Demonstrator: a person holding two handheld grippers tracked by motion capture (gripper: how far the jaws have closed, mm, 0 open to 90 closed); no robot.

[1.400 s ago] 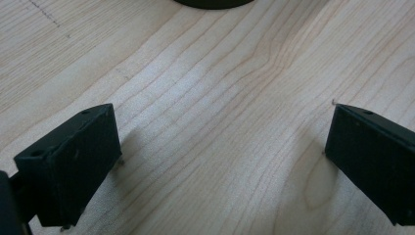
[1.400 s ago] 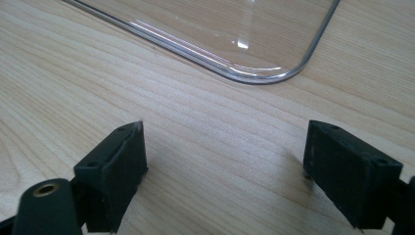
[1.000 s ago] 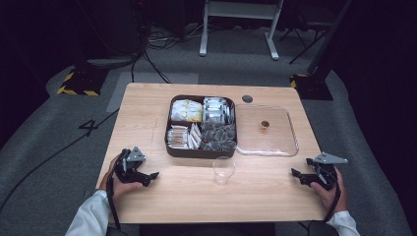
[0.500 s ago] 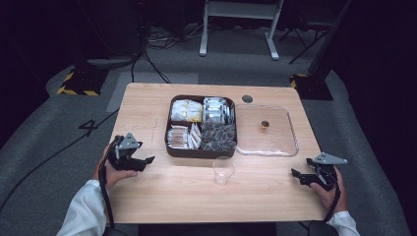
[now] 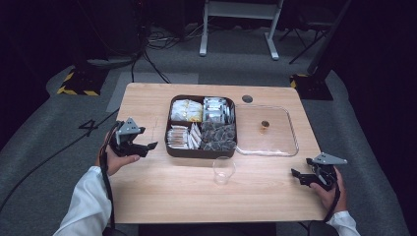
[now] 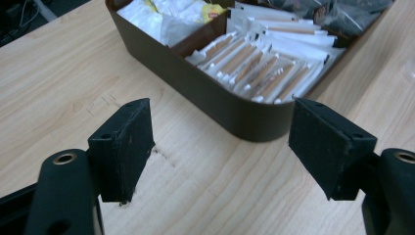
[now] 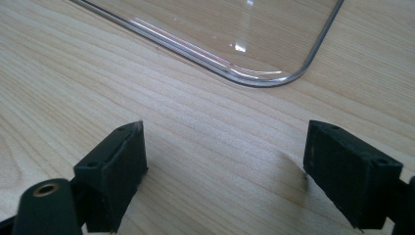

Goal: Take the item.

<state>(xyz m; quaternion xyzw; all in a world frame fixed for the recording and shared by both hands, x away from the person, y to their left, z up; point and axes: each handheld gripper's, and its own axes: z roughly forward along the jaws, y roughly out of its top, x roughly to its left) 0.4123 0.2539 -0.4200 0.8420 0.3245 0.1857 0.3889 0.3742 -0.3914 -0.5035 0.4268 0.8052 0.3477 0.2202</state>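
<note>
The pale rectangular table is light wood with a smooth, matt grain. The dark brown compartment box looks like smooth, faintly glossy plastic and holds white paper sachets. The clear flat lid is glossy transparent plastic, and the matt black gripper pads look slightly rough.

Dark brown box, black grippers

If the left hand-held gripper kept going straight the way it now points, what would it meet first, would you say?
Most likely the dark brown compartment box: the left hand-held gripper, jaws open and empty, faces its near wall, just below the paper-wrapped sticks. Only bare table lies between, though depth is hard to judge.
</note>
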